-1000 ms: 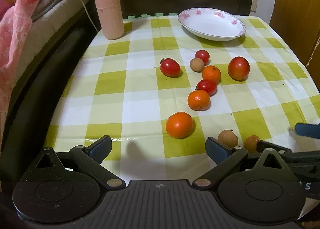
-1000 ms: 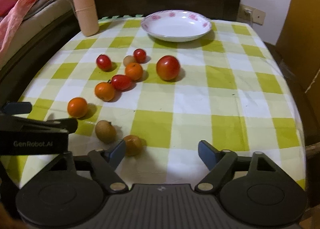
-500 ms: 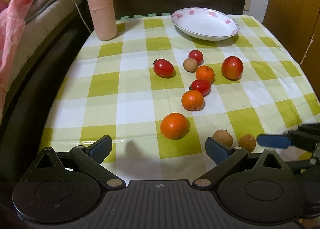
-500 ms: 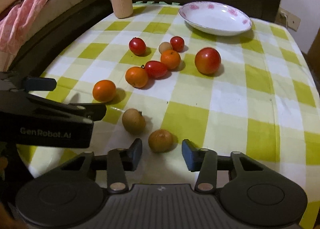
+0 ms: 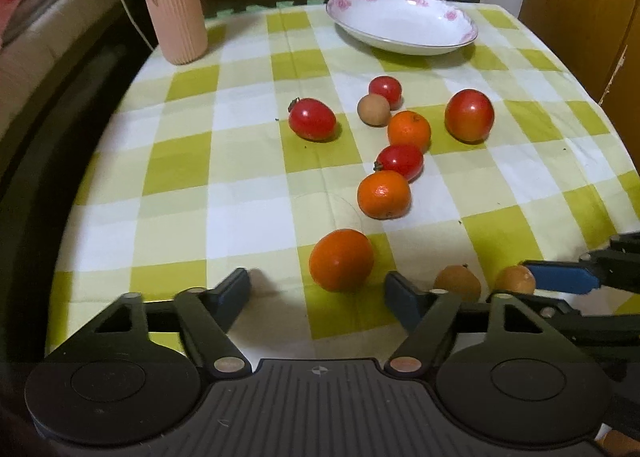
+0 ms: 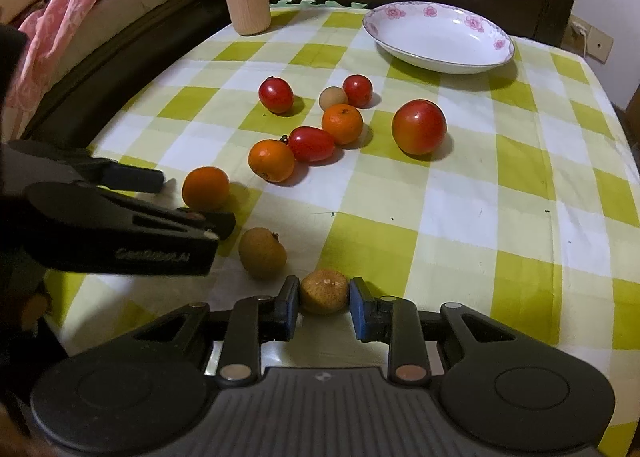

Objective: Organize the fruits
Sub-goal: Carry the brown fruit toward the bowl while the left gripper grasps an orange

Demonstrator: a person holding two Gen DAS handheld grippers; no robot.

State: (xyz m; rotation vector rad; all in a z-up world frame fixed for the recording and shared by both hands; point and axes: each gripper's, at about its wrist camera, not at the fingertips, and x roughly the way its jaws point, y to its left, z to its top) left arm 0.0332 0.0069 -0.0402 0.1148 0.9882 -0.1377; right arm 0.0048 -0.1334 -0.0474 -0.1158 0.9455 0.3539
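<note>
The brown fruit nearest the counter edge is bracketed, not visibly pinched, by the right tongs, while the left tongs are spread, so it could be squirted off by an off-centre squeeze.

Both units matte black plastic: ribbed centre plate with small crosshair mark, two round discs either side, angular linkage arms with silver pivot rivets. Left gripper fingers carry blue pads. Right gripper same build, blue pads too. Faint white lettering on left gripper's side, blurred, unreadable.
</note>
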